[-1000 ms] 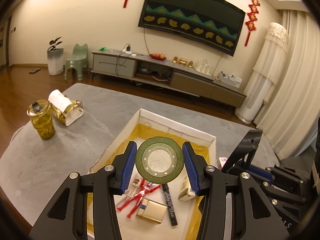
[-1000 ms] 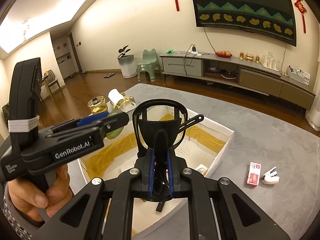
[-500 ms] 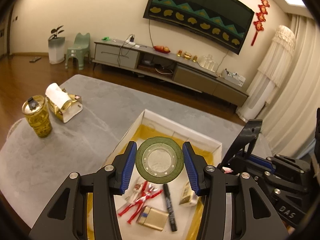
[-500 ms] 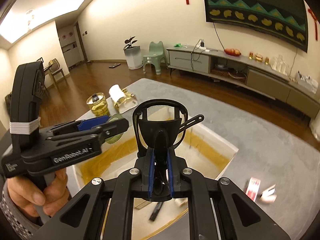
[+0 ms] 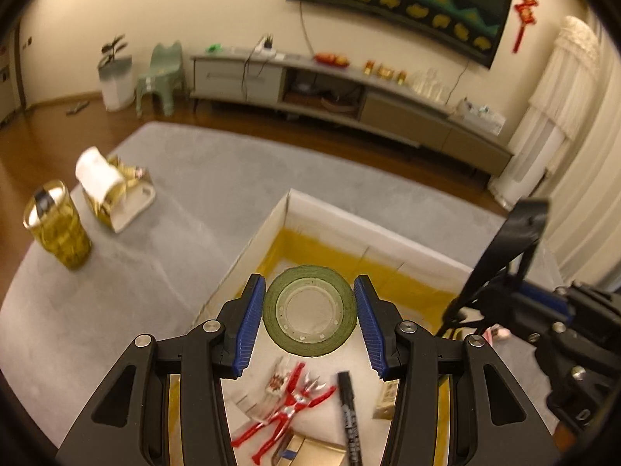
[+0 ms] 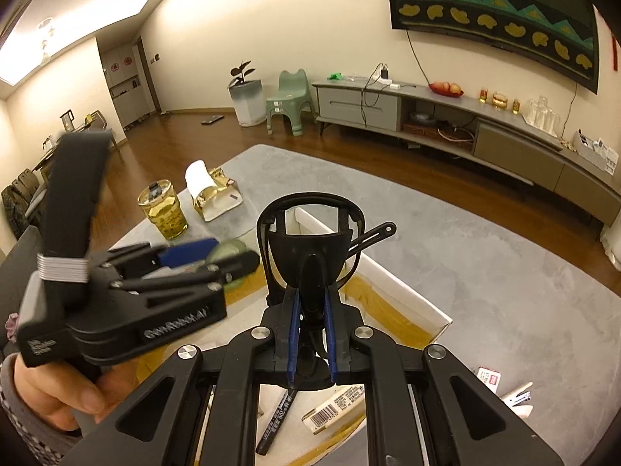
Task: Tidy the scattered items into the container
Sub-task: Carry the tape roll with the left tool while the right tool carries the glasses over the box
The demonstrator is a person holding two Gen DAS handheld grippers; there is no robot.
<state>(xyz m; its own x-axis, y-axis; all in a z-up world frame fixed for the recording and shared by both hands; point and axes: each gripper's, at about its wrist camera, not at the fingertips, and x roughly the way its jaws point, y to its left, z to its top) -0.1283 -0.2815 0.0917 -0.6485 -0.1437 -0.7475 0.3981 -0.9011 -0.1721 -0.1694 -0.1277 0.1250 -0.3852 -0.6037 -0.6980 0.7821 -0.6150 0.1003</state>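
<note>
The green tape roll (image 5: 309, 316) sits between my left gripper's (image 5: 309, 324) blue fingers (image 5: 248, 326), clamped across its outer rim, and hangs over the white container (image 5: 372, 233). It looks light and stiff, a hard ring that I judge won't crush; the smooth rim could slip, so holding across the full width suits it. My right gripper (image 6: 310, 334) is closed tight on the stem of a black phone stand (image 6: 310, 240), rigid plastic, top-heavy, best held low on that stem. Below lie a red figure (image 5: 287, 407), a black marker (image 5: 349, 415) and a gold box (image 5: 314, 452) already inside. Out on the grey tabletop (image 6: 504, 279) a small red-and-white box (image 6: 490, 378) and a white clip (image 6: 518, 398) wait.
</note>
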